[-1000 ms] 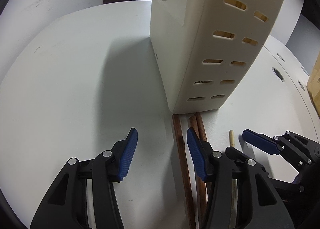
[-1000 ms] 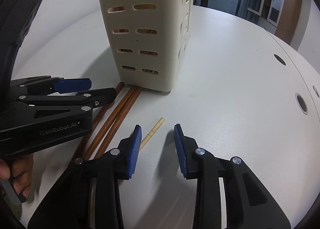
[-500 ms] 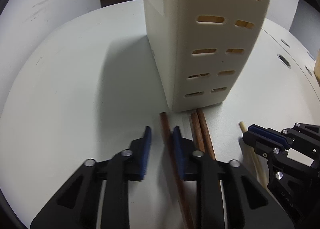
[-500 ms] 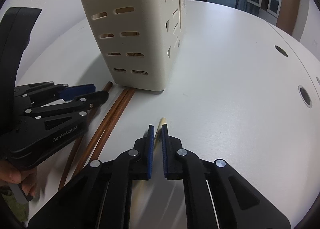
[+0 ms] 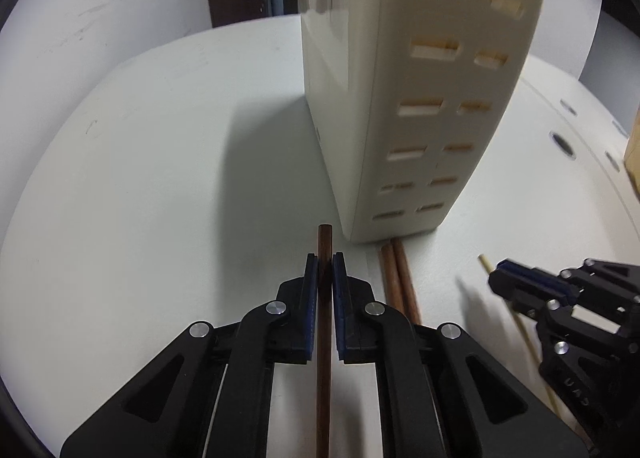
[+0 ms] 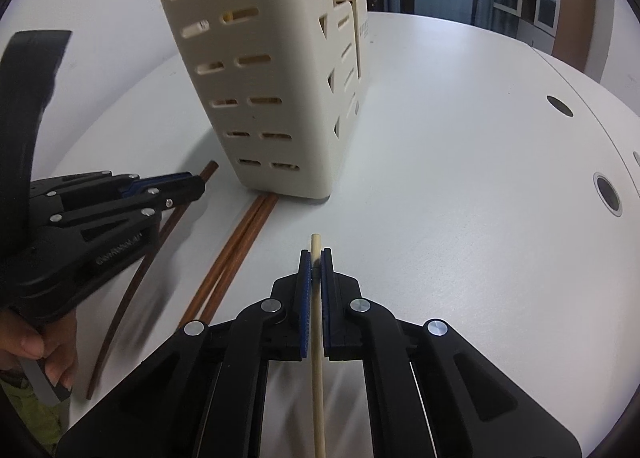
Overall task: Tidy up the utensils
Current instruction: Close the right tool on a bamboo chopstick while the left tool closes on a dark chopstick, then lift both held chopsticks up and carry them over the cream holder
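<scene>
The white table point(image 5: 160, 178) fills both views, curving away to a wall at the far side, with round holes point(image 6: 608, 194) set into it toward 3 o'clock. On it stands the cream utensil holder point(image 5: 420, 118), tall and slotted, upright at 12 to 1 o'clock in the left wrist view and at 11 o'clock in the right wrist view; pale sticks show through its slots and poke above its rim.

The left gripper point(image 5: 325, 262) reaches forward low over the table, level with its surface, its blue pads clenched on a dark brown chopstick point(image 5: 323, 338) that runs straight along the fingers, the tip sticking out toward the holder's near corner without touching it. In the right wrist view this gripper sits at 9 o'clock, with the person's hand point(image 6: 44, 342) wrapped round its handle at 8 o'clock.

The right gripper point(image 6: 316, 262) points the same way, just beside the left one, its pads clamped on a pale wooden chopstick point(image 6: 317, 358) that lies along its fingers, the blunt end at 12 o'clock of the tips and well short of the holder.

Between the two grippers a pair of brown chopsticks point(image 6: 236, 254) lies flat on the table, side by side and touching, their far ends against the holder's base.
</scene>
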{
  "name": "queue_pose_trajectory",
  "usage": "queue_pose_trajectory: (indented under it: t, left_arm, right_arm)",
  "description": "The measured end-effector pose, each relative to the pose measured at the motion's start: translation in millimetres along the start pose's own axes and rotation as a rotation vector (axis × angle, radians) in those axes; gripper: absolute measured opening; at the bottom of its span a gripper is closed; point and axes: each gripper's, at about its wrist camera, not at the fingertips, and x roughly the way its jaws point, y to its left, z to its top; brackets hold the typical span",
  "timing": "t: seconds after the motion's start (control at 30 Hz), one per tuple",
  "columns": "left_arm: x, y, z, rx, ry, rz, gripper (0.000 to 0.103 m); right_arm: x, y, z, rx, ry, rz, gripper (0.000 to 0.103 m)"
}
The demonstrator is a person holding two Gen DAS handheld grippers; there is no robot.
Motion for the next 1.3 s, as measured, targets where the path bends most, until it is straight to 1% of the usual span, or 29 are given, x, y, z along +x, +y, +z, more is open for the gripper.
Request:
queue_pose_trajectory:
  t: [0.13,0.27,0.33,0.4,0.43,0.5,0.53,0.57,0.6,0.73,0.9,1.07,1.17,1.3]
  left_arm:
    - [-36.4,3.1,3.4,-0.017,-0.112,-0.050,0.007]
    - [-63.6,1.0,1.9,-0.019,-0.190,-0.077,0.007]
    - [-73.4,2.4,2.7,-0.018,-0.215,-0.081,0.007]
    - [-84.1,3.1,2.1,-0.015,-0.257,-0.080,0.007]
    - [-93.6,1.7,1.1,-0.003,-0.297,-0.077,0.007]
    - [-103.9,1.3,2.9,-0.004,-0.335,-0.072,0.007]
    - [-110.4,2.8,3.7,-0.017,-0.354,-0.075,0.007]
    - [-114.7,3.6,4.3,-0.024,-0.366,-0.079,0.007]
    - [-119.3,4.2,5.1,-0.029,-0.378,-0.079,0.007]
    - [-135.3,3.7,9.0,-0.047,-0.424,-0.085,0.007]
    - [-151.4,-8.8,20.8,-0.021,-0.470,-0.074,0.007]
    - [-172.8,-16.4,33.5,0.004,-0.534,-0.071,0.007]
    - [-182.3,-15.6,43.0,-0.005,-0.556,-0.090,0.007]
    - [-190.5,-17.0,52.8,-0.005,-0.588,-0.106,0.007]
  right_arm:
    - [-15.7,1.8,2.1,0.002,-0.051,0.018,0.005]
    - [-41.1,3.8,5.1,0.006,-0.148,0.041,0.005]
    - [-49.2,2.6,5.7,0.008,-0.185,0.029,0.005]
    - [-58.7,4.2,6.4,-0.004,-0.222,0.004,0.005]
    - [-62.2,3.3,6.4,-0.004,-0.230,0.003,0.005]
    - [-70.6,3.4,7.5,-0.003,-0.254,0.014,0.005]
    - [-72.2,-2.9,12.6,-0.007,-0.265,0.016,0.005]
    - [-77.8,-5.7,17.3,-0.010,-0.287,0.022,0.005]
    - [-86.3,-3.4,12.8,-0.014,-0.307,0.027,0.005]
    - [-109.9,0.6,14.5,-0.036,-0.394,0.042,0.005]
    - [-122.9,1.4,26.3,-0.058,-0.463,0.049,0.005]
    - [-139.5,-3.7,43.2,-0.072,-0.543,0.064,0.005]
    - [-149.6,-1.5,49.4,-0.086,-0.608,0.071,0.005]
    - [-152.8,0.3,59.8,-0.088,-0.663,0.085,0.005]
